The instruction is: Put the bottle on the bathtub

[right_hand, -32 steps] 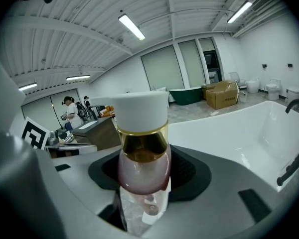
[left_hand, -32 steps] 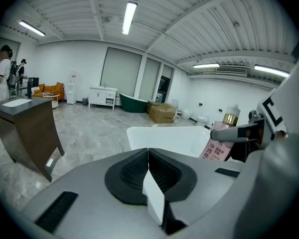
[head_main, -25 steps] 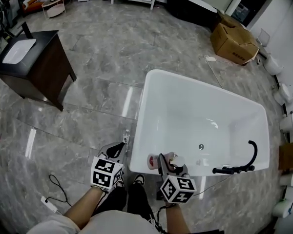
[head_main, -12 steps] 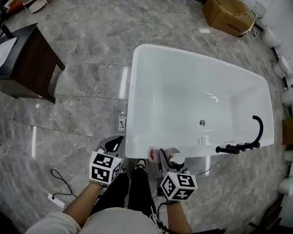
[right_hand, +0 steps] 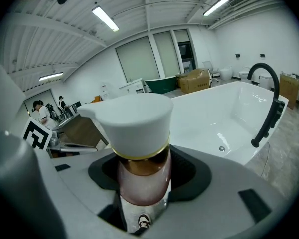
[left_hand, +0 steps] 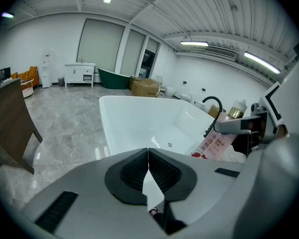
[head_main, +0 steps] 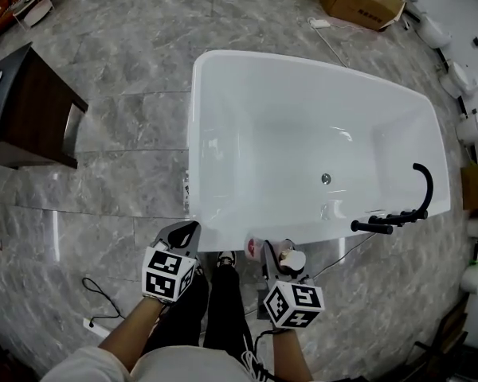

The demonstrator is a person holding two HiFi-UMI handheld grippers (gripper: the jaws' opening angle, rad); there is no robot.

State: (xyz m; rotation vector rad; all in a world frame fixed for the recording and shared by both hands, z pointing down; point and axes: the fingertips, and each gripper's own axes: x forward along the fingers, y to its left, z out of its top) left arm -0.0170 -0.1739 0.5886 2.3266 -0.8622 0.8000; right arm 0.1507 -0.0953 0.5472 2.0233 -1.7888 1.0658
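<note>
Beside the near edge of the bathtub [head_main: 193, 134], your right gripper [head_main: 275, 261] clamps the bottle [right_hand: 142, 183] just below its white cap [right_hand: 134, 121]; your left gripper [left_hand: 148, 168] is closed, holding nothing.

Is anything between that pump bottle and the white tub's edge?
Nothing visible. The white-capped pink pump bottle, clamped in the right gripper, hangs just short of the bare near rim of the white bathtub; the black tap stands further right.
</note>
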